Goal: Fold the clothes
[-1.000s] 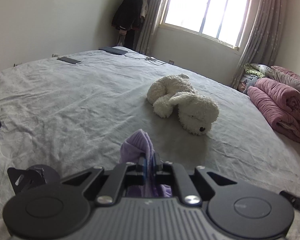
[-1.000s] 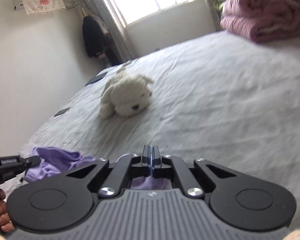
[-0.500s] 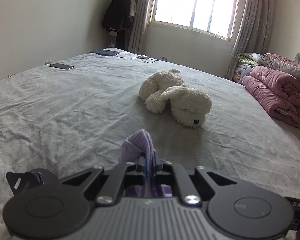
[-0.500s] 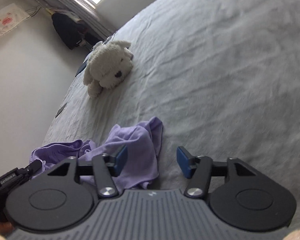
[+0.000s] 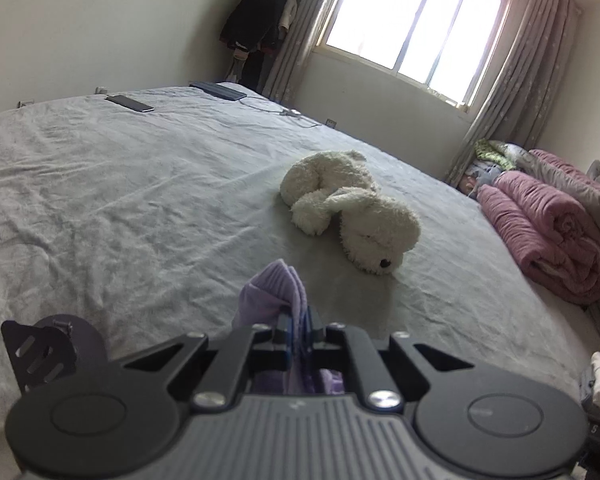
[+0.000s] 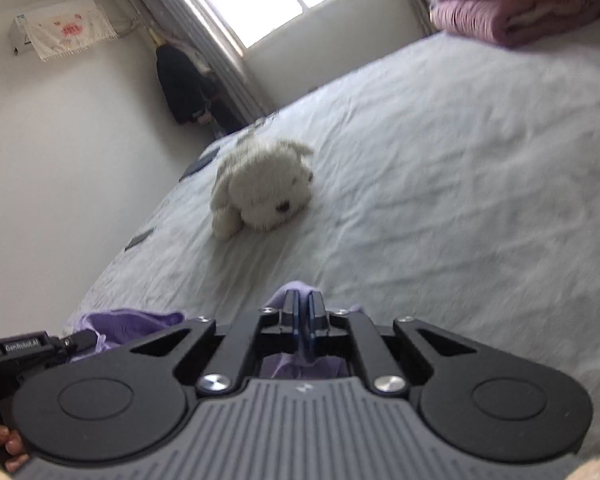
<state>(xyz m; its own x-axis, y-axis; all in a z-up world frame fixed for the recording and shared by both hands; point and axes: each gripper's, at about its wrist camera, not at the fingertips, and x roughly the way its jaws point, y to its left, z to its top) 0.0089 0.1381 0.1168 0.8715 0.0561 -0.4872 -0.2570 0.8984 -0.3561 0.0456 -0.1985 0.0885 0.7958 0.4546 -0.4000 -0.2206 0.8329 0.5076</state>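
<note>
Bed (image 5: pixel 140 184): grey sheet, creased throughout. A white plush dog (image 5: pixel 348 210) lies on its side near the middle of the bed. At the far left edge lie a dark phone (image 5: pixel 129 103) and, farther right, a flat dark device (image 5: pixel 218 91) with a cable (image 5: pixel 284 114) trailing from it. Rolled pink quilts (image 5: pixel 556 228) are stacked at the right side. Far wall: bright window (image 5: pixel 414 26) flanked by grey curtains (image 5: pixel 512 92). Dark clothing (image 5: pixel 256 32) hangs in the far left corner. A cloth-covered air conditioner (image 6: pixel 62 28) is mounted high on the left wall.
</note>
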